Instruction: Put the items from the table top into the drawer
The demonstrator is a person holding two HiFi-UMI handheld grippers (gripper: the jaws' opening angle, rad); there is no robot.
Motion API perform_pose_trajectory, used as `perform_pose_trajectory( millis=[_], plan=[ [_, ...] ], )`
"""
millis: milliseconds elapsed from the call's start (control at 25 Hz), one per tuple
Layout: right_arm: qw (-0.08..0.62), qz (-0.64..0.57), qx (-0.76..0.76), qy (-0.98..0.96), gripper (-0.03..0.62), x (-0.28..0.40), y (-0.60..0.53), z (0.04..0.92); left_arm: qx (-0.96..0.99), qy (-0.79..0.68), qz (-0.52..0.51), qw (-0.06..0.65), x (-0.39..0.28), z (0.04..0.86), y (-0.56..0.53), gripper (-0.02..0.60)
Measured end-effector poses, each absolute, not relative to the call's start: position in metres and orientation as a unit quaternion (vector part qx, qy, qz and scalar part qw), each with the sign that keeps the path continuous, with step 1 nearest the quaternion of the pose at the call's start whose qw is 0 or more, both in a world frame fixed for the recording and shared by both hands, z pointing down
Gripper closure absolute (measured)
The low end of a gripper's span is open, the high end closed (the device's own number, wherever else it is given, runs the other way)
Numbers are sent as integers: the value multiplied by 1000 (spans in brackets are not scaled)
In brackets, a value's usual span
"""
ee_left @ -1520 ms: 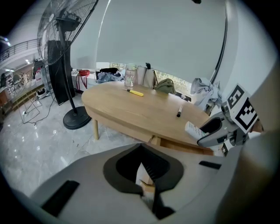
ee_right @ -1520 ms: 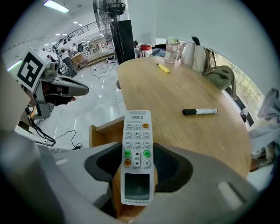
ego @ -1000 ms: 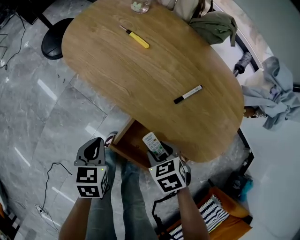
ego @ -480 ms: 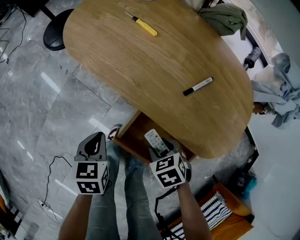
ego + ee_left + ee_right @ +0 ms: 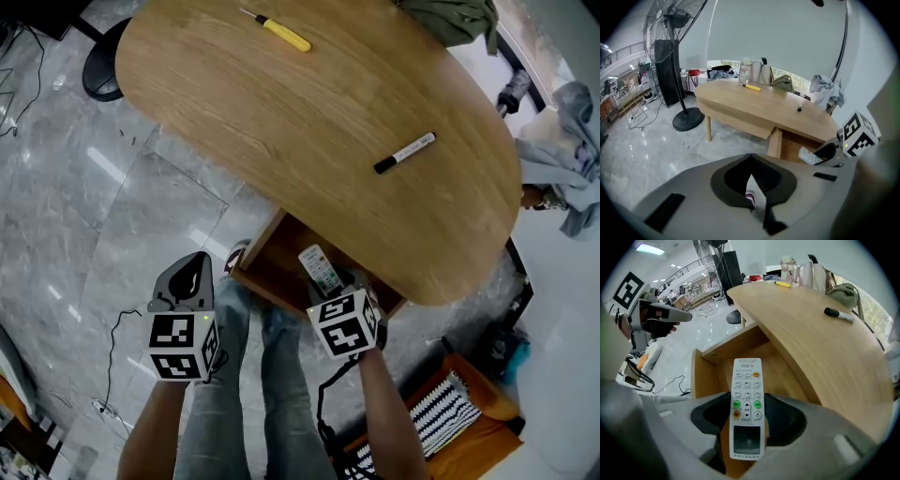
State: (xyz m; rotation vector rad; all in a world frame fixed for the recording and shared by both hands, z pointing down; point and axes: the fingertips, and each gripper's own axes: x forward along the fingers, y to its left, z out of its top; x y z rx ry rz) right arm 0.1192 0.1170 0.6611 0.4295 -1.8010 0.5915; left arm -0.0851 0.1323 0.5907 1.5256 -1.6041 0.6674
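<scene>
A grey marble floor is seen round an oval wooden desk [image 5: 309, 131]. An open drawer [image 5: 277, 270] is half hidden under the desk's edge. The remote [image 5: 746, 394] is clamped at its screen end in the right tongs [image 5: 747, 414], with the keypad jutting over the drawer; the gripped end is covered in the head view. The left tongs [image 5: 751, 180] are closed at the tips and empty, above the floor. A marker [image 5: 404, 153] and a screwdriver [image 5: 277, 31] lie on the desk, well apart.
</scene>
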Motion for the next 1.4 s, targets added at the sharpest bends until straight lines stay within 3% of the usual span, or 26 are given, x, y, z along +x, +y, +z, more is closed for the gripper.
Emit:
perform_pose_trajectory(
  millis=[640, 1400],
  plan=[
    [560, 296, 207, -746, 368, 126, 120, 694, 617, -617, 272, 405, -74, 594, 114, 580],
    [537, 329, 223, -744, 353, 132, 129, 635, 641, -602, 273, 391, -60, 565, 85, 580]
  ],
)
